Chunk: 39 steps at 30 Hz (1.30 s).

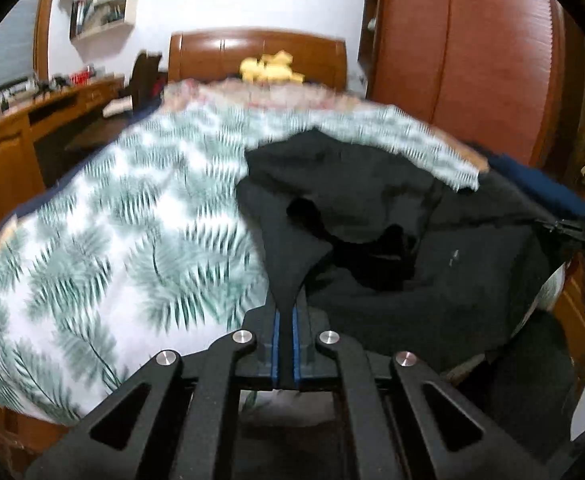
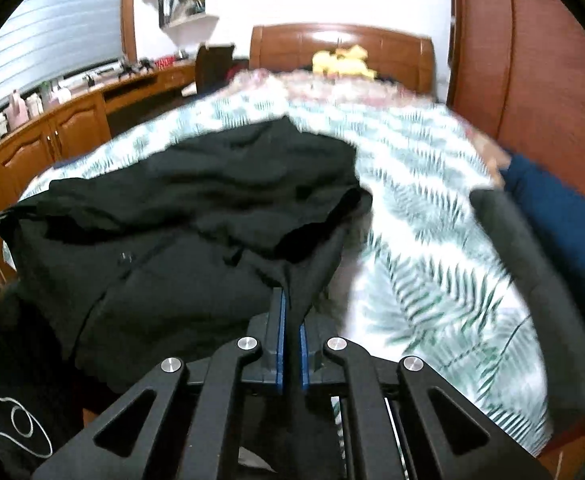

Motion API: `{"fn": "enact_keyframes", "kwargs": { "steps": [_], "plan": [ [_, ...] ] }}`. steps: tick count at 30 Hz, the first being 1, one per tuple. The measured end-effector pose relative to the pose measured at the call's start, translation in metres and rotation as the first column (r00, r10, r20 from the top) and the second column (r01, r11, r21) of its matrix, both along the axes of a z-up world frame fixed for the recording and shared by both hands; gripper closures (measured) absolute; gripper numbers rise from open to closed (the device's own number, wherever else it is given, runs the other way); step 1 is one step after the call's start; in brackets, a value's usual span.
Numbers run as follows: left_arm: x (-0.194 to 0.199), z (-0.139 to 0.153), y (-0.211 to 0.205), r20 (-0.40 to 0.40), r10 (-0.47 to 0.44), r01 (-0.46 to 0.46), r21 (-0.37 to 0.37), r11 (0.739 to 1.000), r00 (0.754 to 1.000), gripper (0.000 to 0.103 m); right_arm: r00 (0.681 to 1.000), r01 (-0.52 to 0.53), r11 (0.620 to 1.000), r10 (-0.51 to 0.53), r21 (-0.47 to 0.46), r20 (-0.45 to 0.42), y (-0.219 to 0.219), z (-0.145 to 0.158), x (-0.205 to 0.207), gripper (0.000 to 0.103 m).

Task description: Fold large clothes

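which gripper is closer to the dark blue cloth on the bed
Right. The right gripper pinches the black garment on the side where the dark blue cloth lies; the left gripper holds the garment's far side, across it.

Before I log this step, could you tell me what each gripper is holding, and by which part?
Both the left gripper and the right gripper are shut on the large black fabric garment, each pinching a gathered fold at its near edge.

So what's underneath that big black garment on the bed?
A leaf-print bedspread lies under the black garment, showing all around it. Whatever sits directly beneath the garment's middle is covered, so that cannot be told.
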<state>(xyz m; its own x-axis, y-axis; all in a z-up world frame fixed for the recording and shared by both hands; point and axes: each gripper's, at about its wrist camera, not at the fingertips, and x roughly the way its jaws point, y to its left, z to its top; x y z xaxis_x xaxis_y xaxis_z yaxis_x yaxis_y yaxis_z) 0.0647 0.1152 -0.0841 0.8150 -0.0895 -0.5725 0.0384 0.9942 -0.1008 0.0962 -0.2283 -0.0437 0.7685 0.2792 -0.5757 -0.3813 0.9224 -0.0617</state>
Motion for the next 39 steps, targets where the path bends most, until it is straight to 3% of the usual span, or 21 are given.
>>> {"fn": "enact_keyframes", "kwargs": {
  "steps": [5,15,21,25,29,39],
  "plan": [
    [-0.023,0.055,-0.012,0.138,-0.02,0.02,0.004,1.0,0.99,0.098,0.996,-0.027,0.999,0.025,0.025,0.087,-0.005,0.04,-0.035,0.098],
    [-0.068,0.133,-0.013,0.304,-0.023,0.02,0.015,1.0,0.953,0.098,0.97,-0.071,0.997,0.059,0.041,0.236,-0.032,0.112,-0.121,0.098],
    [-0.084,0.151,-0.01,0.364,-0.004,-0.002,0.017,1.0,0.931,0.098,0.95,-0.089,0.995,0.075,0.034,0.302,-0.05,0.129,-0.165,0.098],
    [-0.052,0.137,-0.003,0.312,0.014,-0.018,0.008,1.0,0.95,0.098,0.965,-0.074,0.997,0.07,0.005,0.254,-0.046,0.106,-0.137,0.098],
    [0.0,0.119,0.001,0.253,0.021,-0.027,0.019,0.999,0.967,0.098,0.98,-0.039,0.999,0.043,-0.024,0.194,-0.038,0.09,-0.075,0.098],
    [0.127,0.097,0.012,0.226,0.087,-0.094,0.02,0.995,0.97,0.098,0.989,0.077,0.995,-0.069,-0.058,0.13,-0.022,0.075,0.076,0.098]
  ]
}}
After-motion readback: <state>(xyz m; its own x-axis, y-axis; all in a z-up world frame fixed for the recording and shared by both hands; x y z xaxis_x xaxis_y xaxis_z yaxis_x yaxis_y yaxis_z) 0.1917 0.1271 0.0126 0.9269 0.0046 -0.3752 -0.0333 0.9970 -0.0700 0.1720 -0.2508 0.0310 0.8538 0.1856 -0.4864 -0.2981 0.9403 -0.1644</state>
